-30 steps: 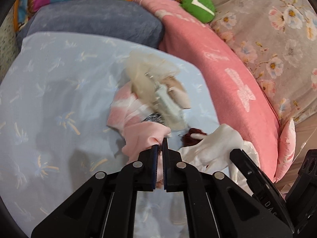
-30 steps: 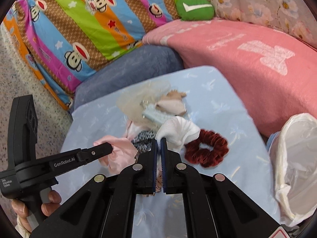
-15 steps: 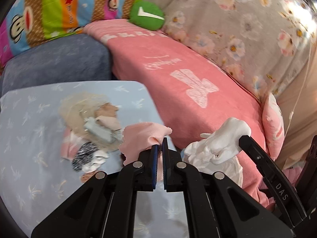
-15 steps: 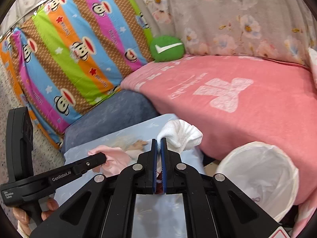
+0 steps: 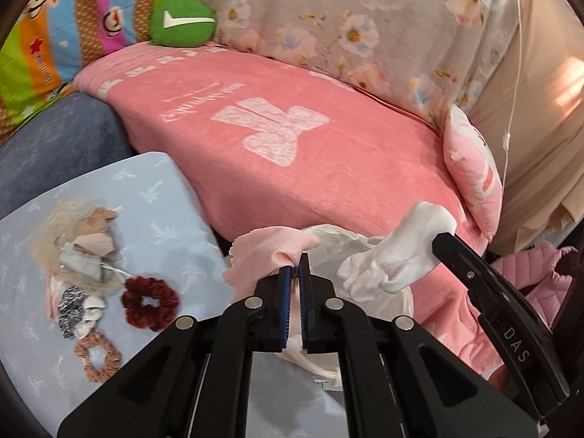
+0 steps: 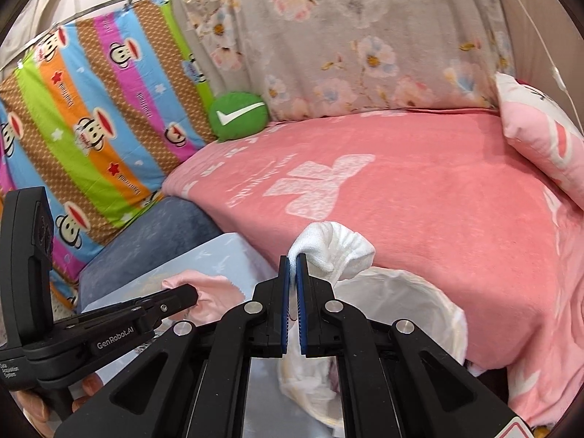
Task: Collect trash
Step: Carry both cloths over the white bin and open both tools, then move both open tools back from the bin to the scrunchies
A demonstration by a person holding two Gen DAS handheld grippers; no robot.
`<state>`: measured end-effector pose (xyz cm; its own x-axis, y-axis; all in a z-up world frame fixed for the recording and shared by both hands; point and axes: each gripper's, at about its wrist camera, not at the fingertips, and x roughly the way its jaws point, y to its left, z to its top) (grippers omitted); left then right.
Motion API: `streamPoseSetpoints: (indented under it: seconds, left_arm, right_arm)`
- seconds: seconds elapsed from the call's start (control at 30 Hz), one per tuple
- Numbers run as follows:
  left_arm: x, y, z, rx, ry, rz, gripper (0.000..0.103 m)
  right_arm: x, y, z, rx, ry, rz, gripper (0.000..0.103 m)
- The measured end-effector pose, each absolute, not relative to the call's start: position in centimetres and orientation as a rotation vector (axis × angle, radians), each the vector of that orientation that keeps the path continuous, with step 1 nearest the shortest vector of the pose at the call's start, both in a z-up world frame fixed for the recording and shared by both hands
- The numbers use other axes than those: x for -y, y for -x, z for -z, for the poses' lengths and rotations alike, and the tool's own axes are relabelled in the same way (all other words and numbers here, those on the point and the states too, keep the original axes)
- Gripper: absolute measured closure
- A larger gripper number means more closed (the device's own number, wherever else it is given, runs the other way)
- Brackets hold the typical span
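Note:
My left gripper (image 5: 295, 273) is shut on a pale pink cloth (image 5: 266, 259) and holds it over the near rim of a white-lined trash bin (image 5: 350, 244). My right gripper (image 6: 293, 262) is shut on a white sock (image 6: 334, 246) above the same bin (image 6: 401, 295). In the left wrist view the right gripper (image 5: 438, 242) holds the sock (image 5: 394, 259) to the right of the pink cloth. In the right wrist view the left gripper (image 6: 189, 295) holds the pink cloth (image 6: 215, 292) at lower left.
On the light blue table (image 5: 164, 219) lie a dark red scrunchie (image 5: 149, 303), a brown scrunchie (image 5: 98, 356), a black-and-white item (image 5: 71, 304) and a heap of pale scraps (image 5: 78, 248). A pink-blanketed bed (image 5: 292, 146) runs behind the bin.
Both grippers lifted their cloths off the table pile and swung right, and now hold them over the white-lined bin. The red scrunchie stays on the table.

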<state>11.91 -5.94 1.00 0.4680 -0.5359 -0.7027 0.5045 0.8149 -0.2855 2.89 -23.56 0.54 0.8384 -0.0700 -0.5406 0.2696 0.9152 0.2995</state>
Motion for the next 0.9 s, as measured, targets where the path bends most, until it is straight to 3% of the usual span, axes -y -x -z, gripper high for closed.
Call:
streamPoseSetpoints:
  seconds: [0.43, 0.53, 0.57, 0.67, 0.9]
  left_arm:
    - [11.5, -10.9, -0.1, -0.931, -0.010, 0.742, 0.098]
    - [11.8, -11.2, 0.4, -0.980, 0.009, 0.751, 0.082]
    - [11.6, -11.3, 0.4, -0.981, 0.021, 0.742, 0.070]
    - [10.8, -11.2, 0.3, -0.945, 0.036, 0.694, 0.046]
    - [10.1, -11.3, -0.1, -0.924, 0.040, 0.673, 0.046]
  right_arm:
    - [28.2, -1.1, 1.4, -0.565, -0.423, 0.282, 0.099]
    - [28.2, -1.2, 1.6, -0.567, -0.425, 0.289, 0.094]
    - [28.2, -1.2, 1.7, -0.565, -0.424, 0.288, 0.093]
    - [28.1, -1.4, 1.9, -0.573, -0.426, 0.283, 0.092]
    - [27.5, -1.6, 2.3, -0.578, -0.431, 0.276, 0.080]
